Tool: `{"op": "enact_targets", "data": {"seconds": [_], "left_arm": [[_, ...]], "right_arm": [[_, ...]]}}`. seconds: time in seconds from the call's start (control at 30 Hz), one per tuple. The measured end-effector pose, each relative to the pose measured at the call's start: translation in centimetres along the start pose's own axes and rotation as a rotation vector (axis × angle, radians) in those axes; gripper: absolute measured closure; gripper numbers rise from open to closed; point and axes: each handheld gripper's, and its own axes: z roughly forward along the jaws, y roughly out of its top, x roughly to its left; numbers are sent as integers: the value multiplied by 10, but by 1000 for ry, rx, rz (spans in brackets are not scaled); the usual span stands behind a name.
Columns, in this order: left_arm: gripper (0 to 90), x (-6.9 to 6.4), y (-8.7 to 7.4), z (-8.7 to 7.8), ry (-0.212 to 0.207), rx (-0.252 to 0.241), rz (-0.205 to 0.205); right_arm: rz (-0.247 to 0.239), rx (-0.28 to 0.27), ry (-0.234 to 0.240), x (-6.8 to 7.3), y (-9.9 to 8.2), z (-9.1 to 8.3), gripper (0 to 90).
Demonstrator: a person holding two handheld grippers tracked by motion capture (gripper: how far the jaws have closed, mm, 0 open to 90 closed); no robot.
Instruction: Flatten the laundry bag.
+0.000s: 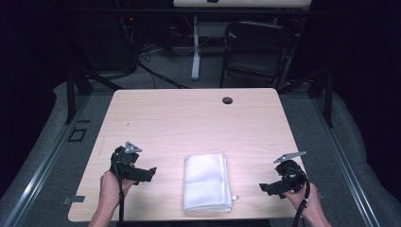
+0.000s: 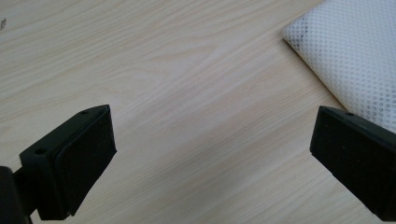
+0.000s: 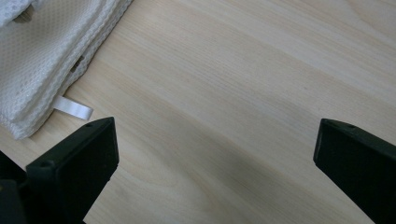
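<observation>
White mesh cloth (image 1: 207,181), folded into a thick rectangle, lies near the front edge of the pale wood table (image 1: 189,118), between the two hands. A small white tag (image 3: 73,108) sticks out from its folded edge; no writing on it can be read. The left gripper (image 1: 150,172) is held just left of the cloth, its jaws spread wide over bare wood. The right gripper (image 1: 263,187) sits to the right of the cloth, its jaws likewise wide apart and holding nothing. Farther back, a dark round hole (image 1: 227,100) marks the tabletop. Beyond the table stands a black folding chair (image 1: 255,49).
</observation>
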Motion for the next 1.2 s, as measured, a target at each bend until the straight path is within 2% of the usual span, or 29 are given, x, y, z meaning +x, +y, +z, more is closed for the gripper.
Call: {"op": "enact_targets", "data": {"seconds": [0.03, 0.1, 0.13, 0.23, 0.4, 0.5, 0.63, 0.73, 0.8, 0.87, 0.9, 0.97, 1.1, 1.2], "left_arm": [[1, 0, 0, 0, 0, 0, 0], [1, -1, 0, 1, -3, 4, 7], [1, -2, 0, 1, -3, 0, 6], [2, -7, 1, 0, -6, -3, 19], [5, -12, 1, 3, -40, -1, 17], [4, -22, 4, 5, -48, -6, 41], [2, -28, 7, 6, -48, -14, 61], [1, -34, 9, 11, -72, 1, 67], [2, -41, 11, 11, -81, -7, 96], [2, -44, 12, 11, -86, -11, 98], [2, -46, 12, 11, -95, -10, 108], [2, -53, 13, 11, -110, -18, 125], [2, -59, 12, 11, -141, -21, 125], [2, -70, 12, 11, -172, -25, 150]], "right_arm": [[-13, 11, -11, 0, 1, 0, 1], [3, -10, -10, 3, 0, 1, 2], [-20, 8, -14, 3, 2, 0, 3], [-34, 21, -18, 4, 4, 1, 9], [-27, 17, -23, 5, 4, 0, 12], [-32, 23, -5, 7, 4, 2, 19], [-30, 25, -11, 8, 2, 0, 22], [-27, 27, 3, 9, 1, 1, 26], [-26, 27, 5, 11, 1, 1, 28], [-15, 11, 5, 11, 0, 3, 28], [-30, 22, 8, 11, 0, 2, 30], [-29, 25, 19, 12, 0, 2, 30], [-31, 29, 17, 13, 1, 2, 30], [-34, 36, 22, 15, 1, 3, 30]]}}
